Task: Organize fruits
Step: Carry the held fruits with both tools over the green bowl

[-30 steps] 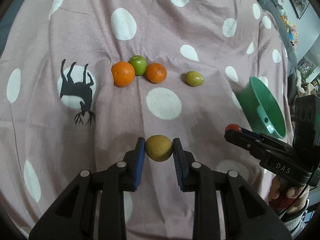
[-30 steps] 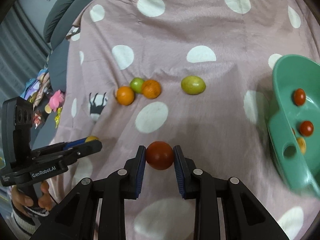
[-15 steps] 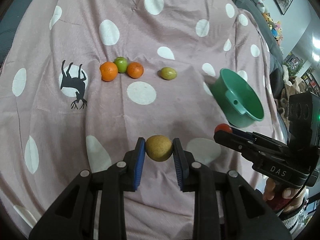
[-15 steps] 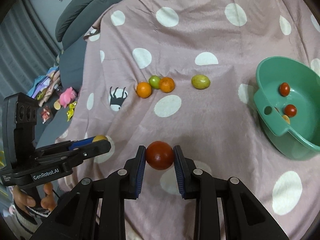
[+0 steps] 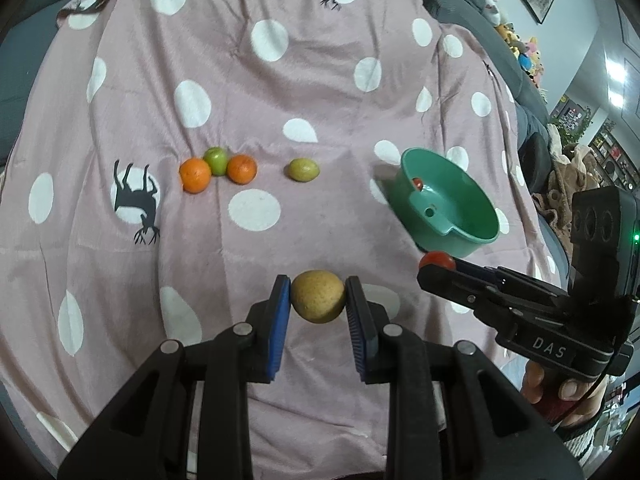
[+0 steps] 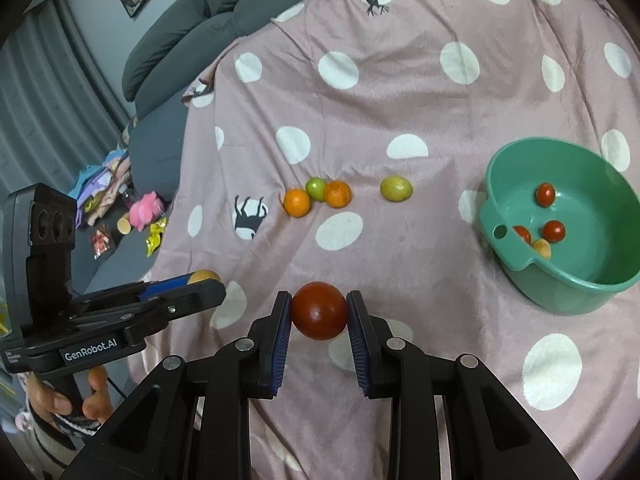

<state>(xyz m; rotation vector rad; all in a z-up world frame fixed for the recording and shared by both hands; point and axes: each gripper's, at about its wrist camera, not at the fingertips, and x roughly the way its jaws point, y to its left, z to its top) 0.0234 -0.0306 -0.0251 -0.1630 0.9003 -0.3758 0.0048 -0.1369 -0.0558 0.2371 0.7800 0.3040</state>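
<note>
My left gripper [image 5: 318,302] is shut on a brownish-yellow round fruit [image 5: 317,296], held above the pink dotted blanket [image 5: 280,92]. My right gripper [image 6: 319,312] is shut on a dark red round fruit [image 6: 319,310]. On the blanket lie two oranges [image 5: 195,175] [image 5: 241,168], a green fruit [image 5: 216,159] between them, and a yellow-green fruit [image 5: 303,169] to their right. A green bowl [image 6: 592,292] at the right holds several small red and yellow fruits [image 6: 554,231]. The bowl also shows in the left wrist view [image 5: 476,236].
Grey sofa cushions [image 6: 180,40] lie behind the blanket. Toys and wrappers [image 6: 140,216] lie off the blanket's left edge. The right gripper [image 5: 436,266] shows in the left wrist view and the left gripper [image 6: 200,280] in the right wrist view.
Both grippers have risen and pulled back from the blanket with their fruits held. The fruits and the bowl look smaller and farther off.
</note>
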